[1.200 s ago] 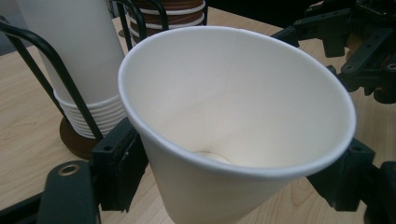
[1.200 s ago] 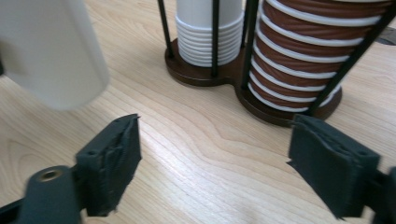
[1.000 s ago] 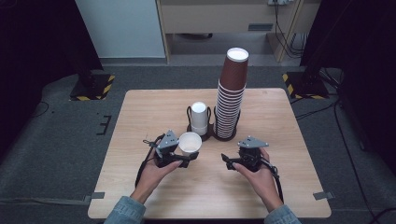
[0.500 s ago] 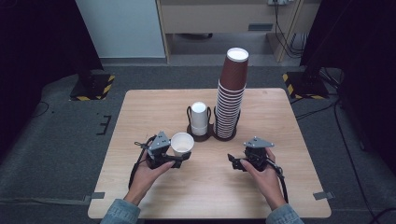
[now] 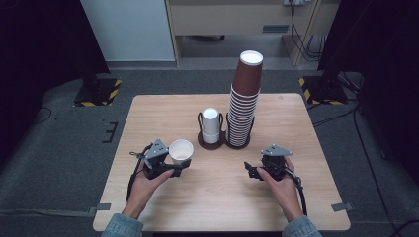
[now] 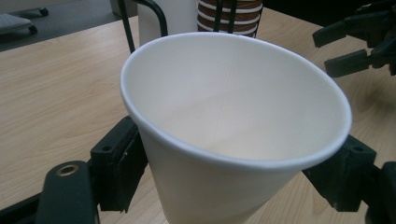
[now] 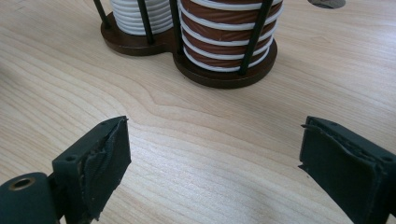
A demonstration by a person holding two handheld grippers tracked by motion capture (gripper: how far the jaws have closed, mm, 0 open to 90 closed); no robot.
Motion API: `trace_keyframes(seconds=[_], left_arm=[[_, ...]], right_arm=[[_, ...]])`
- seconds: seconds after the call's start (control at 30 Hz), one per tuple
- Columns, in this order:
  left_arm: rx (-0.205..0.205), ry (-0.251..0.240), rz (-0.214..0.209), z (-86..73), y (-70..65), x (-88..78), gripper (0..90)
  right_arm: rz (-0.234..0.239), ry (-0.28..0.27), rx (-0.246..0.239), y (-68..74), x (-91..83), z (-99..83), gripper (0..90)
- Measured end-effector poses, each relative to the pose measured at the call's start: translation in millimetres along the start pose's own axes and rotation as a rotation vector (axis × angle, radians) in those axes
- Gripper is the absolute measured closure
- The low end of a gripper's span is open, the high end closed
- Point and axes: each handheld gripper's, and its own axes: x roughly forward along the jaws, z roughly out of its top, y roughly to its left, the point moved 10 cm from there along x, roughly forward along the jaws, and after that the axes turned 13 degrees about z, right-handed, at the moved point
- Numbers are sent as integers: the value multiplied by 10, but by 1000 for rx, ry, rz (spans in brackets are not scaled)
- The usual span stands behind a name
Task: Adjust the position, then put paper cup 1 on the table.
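Simply white, empty paper cup

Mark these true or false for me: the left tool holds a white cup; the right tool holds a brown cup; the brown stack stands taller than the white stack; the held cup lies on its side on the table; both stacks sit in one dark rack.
1. The left tool holds a white cup. True: its jaws press on the cup's sides in the left gripper view.
2. The right tool holds a brown cup. False: its jaws stand open with only bare table between them.
3. The brown stack stands taller than the white stack. True.
4. The held cup lies on its side. False: it is upright, mouth up.
5. Both stacks sit in one dark rack. True.
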Motion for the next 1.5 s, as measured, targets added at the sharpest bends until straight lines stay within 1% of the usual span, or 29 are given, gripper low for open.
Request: trace_keyframes(seconds=[0.1,0.17,0.23,0.37,0.5,0.57,0.8,1.0,1.1,1.17,1.3,1.4,1.5], left_arm=[[-4,6,2,-29,34,-16,199],[0,11,15,-49,74,-31,198],[-6,13,25,-62,112,-40,192],[-14,18,45,-90,189,-51,190],[-12,23,57,-119,247,-69,190],[-15,27,63,-138,281,-75,190],[-36,44,93,-231,464,-83,192],[-45,53,109,-290,565,-107,192],[-52,59,100,-324,562,-107,196],[-43,68,97,-344,545,-95,197],[-25,103,93,-407,526,-50,195],[-28,128,99,-459,546,-14,195],[-34,141,97,-490,568,-9,191]], right_arm=[[-5,-1,7,-21,-9,-2,89],[-7,2,5,-35,-20,-7,89],[-21,-4,5,-59,-30,-2,90],[-29,-7,10,-75,-38,-3,91],[-28,-7,11,-74,-34,-5,91],[-26,-7,14,-77,-40,-6,91],[-28,-17,34,-108,-65,-6,91],[-30,-18,43,-118,-73,-17,90],[-28,-17,44,-118,-76,-20,89],[-29,-18,45,-125,-82,-19,89],[-36,-19,41,-145,-90,-21,89],[-35,-14,48,-141,-87,-27,89],[-34,-11,47,-139,-78,-30,89]])
